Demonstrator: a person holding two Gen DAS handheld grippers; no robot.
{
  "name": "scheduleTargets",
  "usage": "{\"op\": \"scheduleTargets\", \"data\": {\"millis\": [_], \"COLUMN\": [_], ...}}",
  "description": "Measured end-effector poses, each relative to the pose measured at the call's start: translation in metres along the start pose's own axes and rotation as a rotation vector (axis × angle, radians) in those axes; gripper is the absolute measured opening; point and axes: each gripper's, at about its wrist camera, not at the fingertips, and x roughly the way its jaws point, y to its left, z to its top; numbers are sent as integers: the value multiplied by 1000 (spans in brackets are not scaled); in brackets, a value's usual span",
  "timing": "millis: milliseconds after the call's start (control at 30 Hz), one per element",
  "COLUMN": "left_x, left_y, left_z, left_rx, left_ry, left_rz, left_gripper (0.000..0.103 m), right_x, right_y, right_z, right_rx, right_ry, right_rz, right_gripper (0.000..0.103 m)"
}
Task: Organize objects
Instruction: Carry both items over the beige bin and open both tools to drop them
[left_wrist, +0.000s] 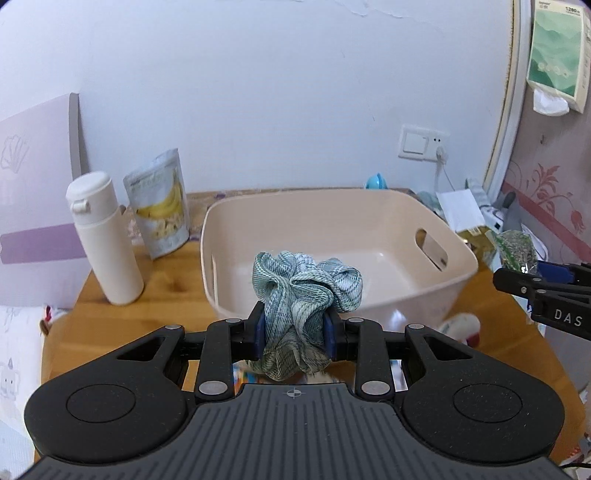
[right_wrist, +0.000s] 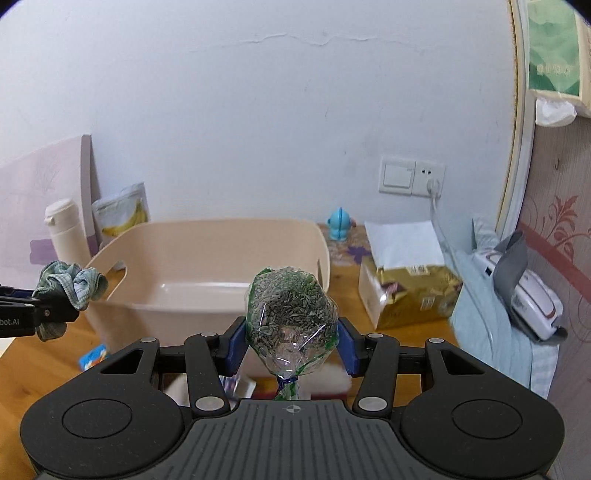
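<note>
Bin: beige plastic storage bin with cut-out handles (left_wrist: 388, 218), standing in the middle of the wooden table (left_wrist: 170, 280); its floor looks bare in both wrist views.
Left gripper: left gripper (left_wrist: 295, 332) is clamped on a crumpled teal-and-white fabric scrunchie (left_wrist: 306, 284), held above the table just short of the bin's near wall.
Right gripper: right gripper (right_wrist: 291, 339) is closed on a clear cellophane pouch of grey-green seeds tied at the neck with blue wire (right_wrist: 291, 310), also on the near side of the bin.
Step in hand: both items look to be in carry towards the bin, neither yet over its opening, as far as I can judge.
Next move: each gripper would need to travel forward past the near rim, drop a little inside the walls, then part its fingers; the two are fairly close, so one at a time seems safer. The soft scrunchie may cling to the pads.
Count, held items: one scrunchie, one seed pouch.
Count, bins: one.
Count, left of bin: one white flip-cap bottle (left_wrist: 103, 236), one banana-print snack pouch (left_wrist: 160, 206).
Count, right of bin: one small blue figurine (right_wrist: 339, 225), one gold carton with a white flap (right_wrist: 406, 284).
Count, near edge: a few small bright items show beneath the grippers, too hidden to count.
</note>
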Motion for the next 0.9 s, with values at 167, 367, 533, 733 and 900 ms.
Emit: {"op": "scheduleTargets", "data": {"millis": [167, 367, 533, 733, 900], "left_x": [20, 53, 87, 123, 140], "left_y": [2, -2, -9, -16, -16], "left_z": [18, 33, 37, 31, 25], "left_rx": [0, 23, 46, 65, 68], "left_ry": [7, 39, 103, 189, 221], "left_rz": [-6, -5, -4, -1, 12], "left_gripper": [30, 31, 31, 31, 33], "right_x": [12, 34, 59, 85, 103], "right_y": [0, 0, 2, 8, 14], "right_z": [19, 35, 41, 42, 40], "right_rx": [-3, -18, -30, -35, -59], "right_ry": [-18, -15, 6, 49, 89], "right_rz": [-9, -15, -12, 23, 41], "right_gripper": [48, 48, 48, 48, 49]}}
